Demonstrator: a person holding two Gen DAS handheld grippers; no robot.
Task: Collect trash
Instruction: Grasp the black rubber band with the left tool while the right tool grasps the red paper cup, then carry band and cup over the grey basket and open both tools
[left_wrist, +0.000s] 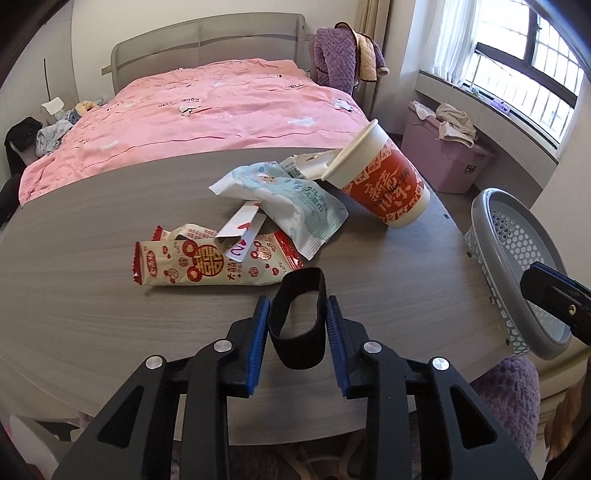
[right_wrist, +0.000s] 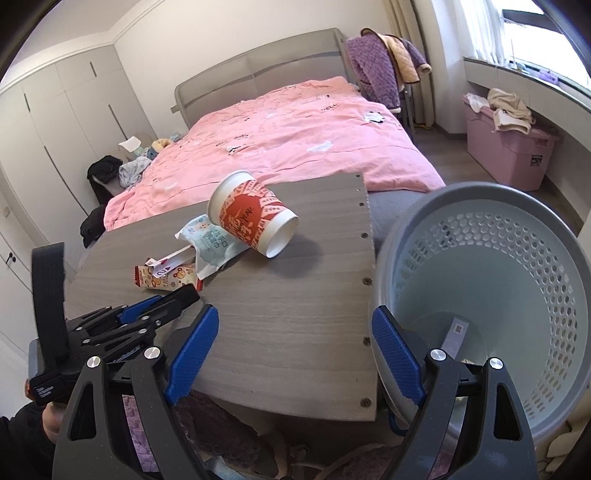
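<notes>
Grey wood-grain table (left_wrist: 110, 314) stands at the foot of a bed with a pink quilt (left_wrist: 207, 122). On it lies the trash: a red-and-white paper cup (left_wrist: 380, 181) on its side, a pale blue wipes packet (left_wrist: 291, 199) touching the cup's rim, and a red-and-cream snack wrapper (left_wrist: 214, 264) with a playing card (left_wrist: 240, 230) resting across it. The left hand-held gripper (left_wrist: 297, 317) hovers just short of the wrapper, jaws part open around a black strap loop (left_wrist: 297, 325) — not pinching it. The right hand-held gripper (right_wrist: 295, 343) is spread wide, its right finger inside the rim of a grey perforated basket (right_wrist: 517, 258) beside the table's edge — whether it touches, I cannot tell.
</notes>
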